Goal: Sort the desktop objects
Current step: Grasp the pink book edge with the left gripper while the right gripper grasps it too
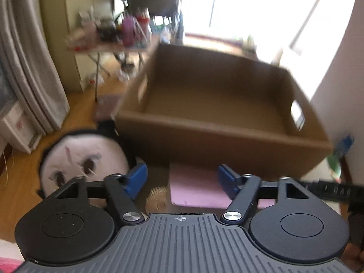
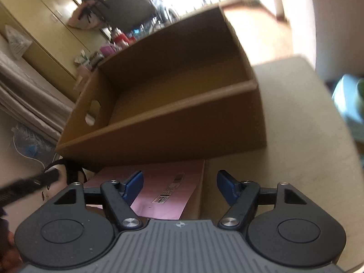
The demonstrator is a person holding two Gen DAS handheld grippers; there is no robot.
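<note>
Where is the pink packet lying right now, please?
The pink packet lies flat on the table just in front of the cardboard box, low in both wrist views, with the round plush face to its left.

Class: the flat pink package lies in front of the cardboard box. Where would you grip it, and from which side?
Probably the pink package by its free right edge, coming from the right: it lies flat, and the box blocks the far side.
</note>
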